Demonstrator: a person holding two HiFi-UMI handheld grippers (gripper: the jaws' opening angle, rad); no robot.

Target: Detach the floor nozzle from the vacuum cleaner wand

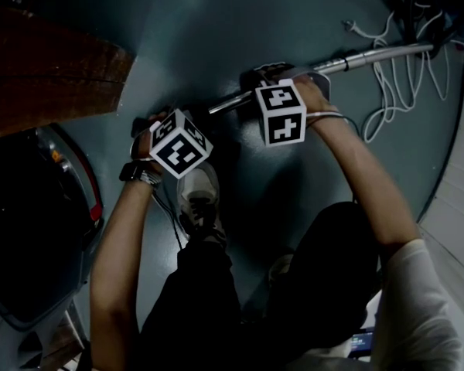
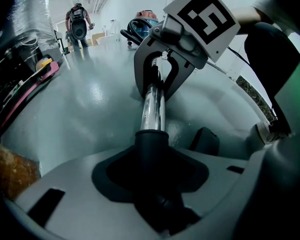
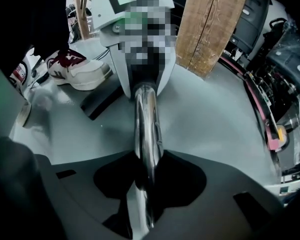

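**Both grippers clamping along the vacuum tube; nozzle joint sitting in the left one**

Left gripper (image 2: 154, 199): grey jaws are pressing on either side of the round black plastic neck of the floor nozzle (image 2: 151, 151), holding it at a middling spread. The neck is filling the gap between them.

Right gripper (image 3: 146, 194): jaws are gripping the shiny chrome metal wand (image 3: 147, 129), set a little narrower, with the tube running straight through them.

The wand is entering the top of the black neck. Both grippers are pointing steeply down, sitting near each other along the tube.

Further out, the wand is slanting up and right over the dark grey-green floor (image 1: 216, 37) toward a tangle of white looped cables (image 1: 402, 83). A pale sneaker (image 1: 197, 199) is standing just below the grippers. A brown wooden plank (image 3: 210, 24) is rising beyond the left gripper.
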